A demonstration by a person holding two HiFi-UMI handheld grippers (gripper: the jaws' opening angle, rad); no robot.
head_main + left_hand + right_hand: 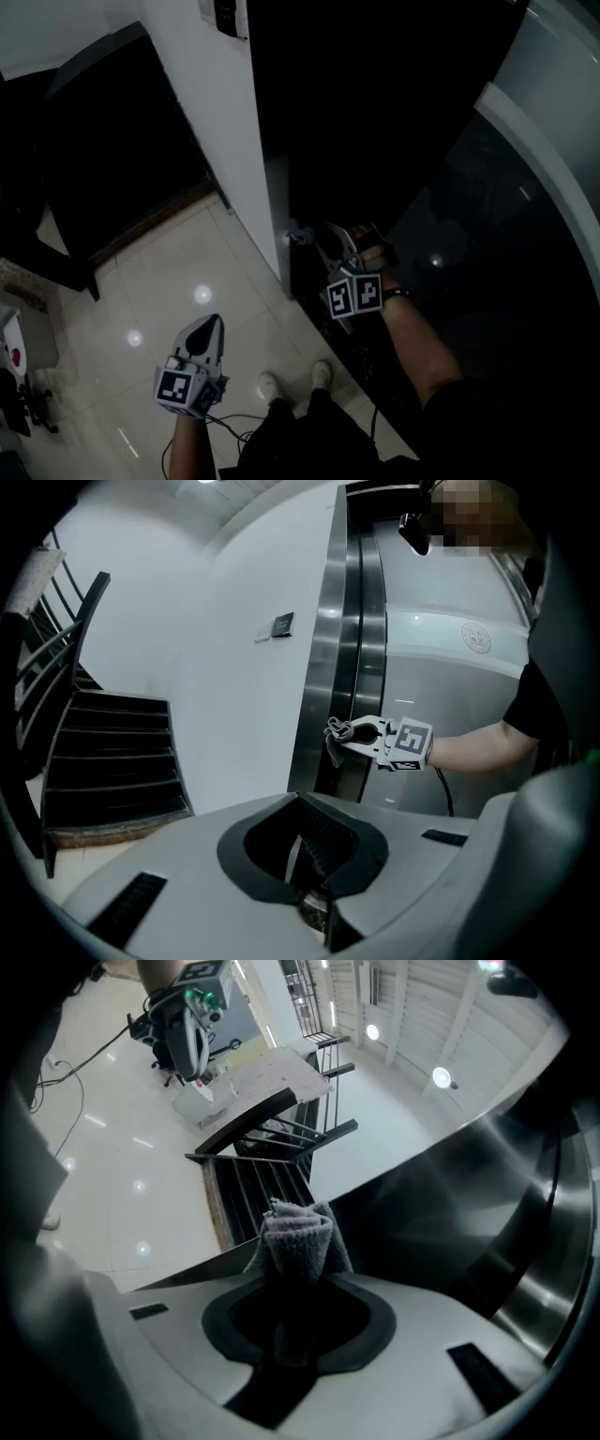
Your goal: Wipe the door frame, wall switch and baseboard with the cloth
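A grey cloth (298,1237) stands folded between the jaws of my right gripper (298,1274), which is shut on it. From the head view that right gripper (306,234) holds the cloth (296,232) at the edge of the door frame (277,216), low on the white wall. The left gripper view shows the same cloth (337,735) against the steel door frame (323,658). A small dark wall switch (280,623) sits higher on the wall. My left gripper (214,323) hangs shut and empty over the floor tiles, away from the wall.
A black staircase (103,752) rises left of the white wall (211,112). The person's shoes (272,384) stand on glossy tiles, with a cable (225,424) beside them. A curved white-and-glass panel (553,131) closes the right side. Equipment stands at the far left (14,375).
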